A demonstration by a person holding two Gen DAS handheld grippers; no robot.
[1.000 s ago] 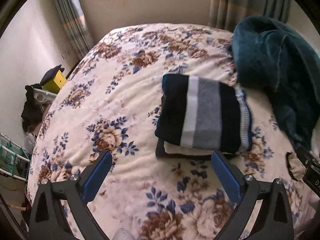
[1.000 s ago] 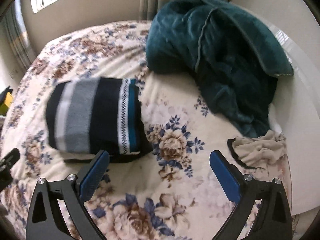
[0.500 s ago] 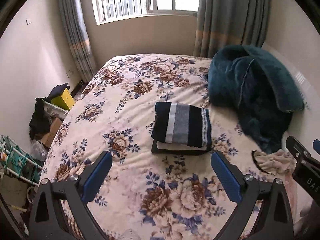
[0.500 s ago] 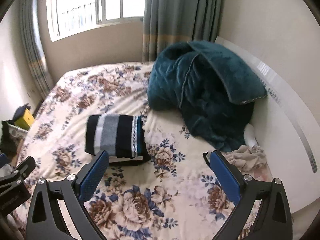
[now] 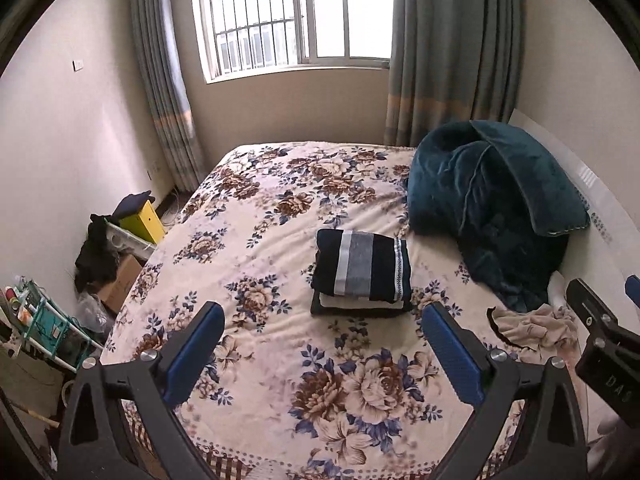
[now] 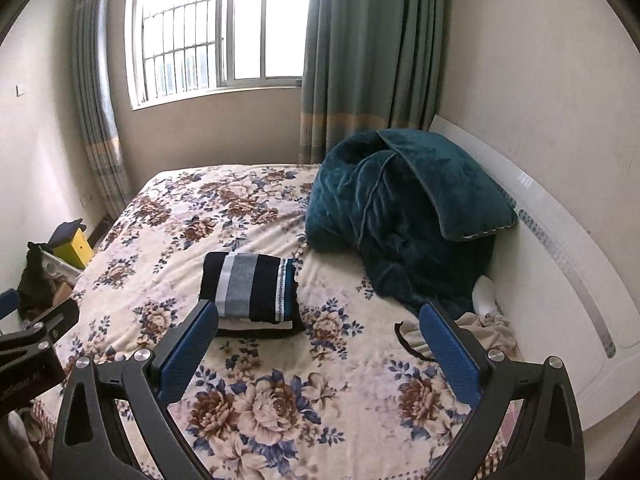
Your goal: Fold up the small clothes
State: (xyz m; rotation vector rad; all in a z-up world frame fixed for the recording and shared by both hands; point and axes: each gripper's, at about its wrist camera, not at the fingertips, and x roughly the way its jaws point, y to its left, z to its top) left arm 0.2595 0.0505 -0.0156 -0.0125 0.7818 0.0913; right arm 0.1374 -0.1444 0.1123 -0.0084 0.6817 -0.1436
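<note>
A folded striped garment, dark with white and grey bands, lies on top of a small stack of folded clothes in the middle of the floral bed; it also shows in the right wrist view. A crumpled beige garment lies unfolded at the bed's right side, also seen in the right wrist view. My left gripper is open and empty, held well back from the stack. My right gripper is open and empty, also held back above the near end of the bed.
A heaped teal blanket fills the bed's far right by the white headboard. A window and curtains stand behind the bed. Boxes, a yellow box and a small rack crowd the floor at the left.
Both grippers have pulled back and up from the stack, so the whole bed and room now show. The stack has not moved.
</note>
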